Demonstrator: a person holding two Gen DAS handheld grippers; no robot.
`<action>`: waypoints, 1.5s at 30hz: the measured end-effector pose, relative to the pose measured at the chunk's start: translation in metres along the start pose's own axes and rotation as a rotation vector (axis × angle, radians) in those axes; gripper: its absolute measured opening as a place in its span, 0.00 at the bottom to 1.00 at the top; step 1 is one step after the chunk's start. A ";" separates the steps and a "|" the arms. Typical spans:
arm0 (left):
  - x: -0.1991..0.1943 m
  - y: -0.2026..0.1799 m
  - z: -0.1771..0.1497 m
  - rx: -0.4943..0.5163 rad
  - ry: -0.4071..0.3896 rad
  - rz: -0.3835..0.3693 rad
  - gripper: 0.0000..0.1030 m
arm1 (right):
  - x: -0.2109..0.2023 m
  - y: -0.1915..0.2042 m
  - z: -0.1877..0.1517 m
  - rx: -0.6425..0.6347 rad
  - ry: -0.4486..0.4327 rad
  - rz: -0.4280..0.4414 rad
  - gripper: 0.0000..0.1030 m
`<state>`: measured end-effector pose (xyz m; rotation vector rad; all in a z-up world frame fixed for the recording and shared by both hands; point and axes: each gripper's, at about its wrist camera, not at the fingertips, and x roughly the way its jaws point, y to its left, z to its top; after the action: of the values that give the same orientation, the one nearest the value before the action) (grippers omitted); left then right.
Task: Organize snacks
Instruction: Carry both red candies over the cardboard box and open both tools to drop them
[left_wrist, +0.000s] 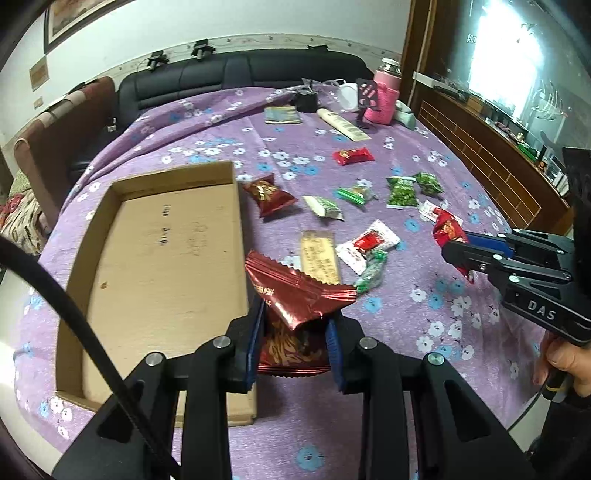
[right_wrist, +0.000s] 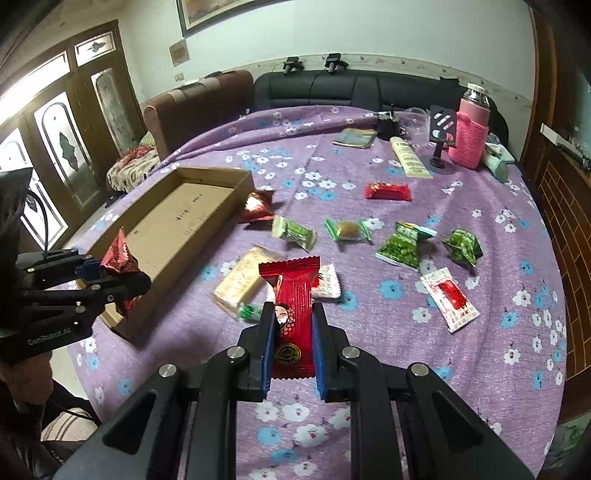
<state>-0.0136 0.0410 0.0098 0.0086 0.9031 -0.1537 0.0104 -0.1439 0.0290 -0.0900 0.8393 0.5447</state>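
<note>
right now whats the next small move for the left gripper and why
Probably carry it a little left over the box and let go. The left gripper is shut on a dark red packet just off the box's right wall, and the box looks empty.

A home living room: black sofa (right_wrist: 354, 90), framed picture (right_wrist: 218, 11), floral-clothed table (right_wrist: 406, 295).

Small green-wrapped candy (left_wrist: 371, 271) motion-blurred, print on flat beige snack packet (left_wrist: 320, 256) unreadable, pink knitted bottle sleeve (left_wrist: 384, 99) partly behind black phone stand (left_wrist: 365, 96).
</note>
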 end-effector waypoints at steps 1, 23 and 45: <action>-0.002 0.002 0.000 -0.002 -0.005 0.012 0.31 | -0.001 0.004 0.002 -0.002 -0.007 0.011 0.16; 0.002 0.130 -0.024 -0.206 0.022 0.208 0.31 | 0.089 0.138 0.057 -0.120 0.035 0.283 0.16; 0.051 0.147 -0.030 -0.203 0.136 0.272 0.34 | 0.153 0.177 0.043 -0.250 0.198 0.189 0.17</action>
<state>0.0139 0.1823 -0.0574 -0.0469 1.0408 0.1937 0.0350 0.0850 -0.0297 -0.2995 0.9747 0.8278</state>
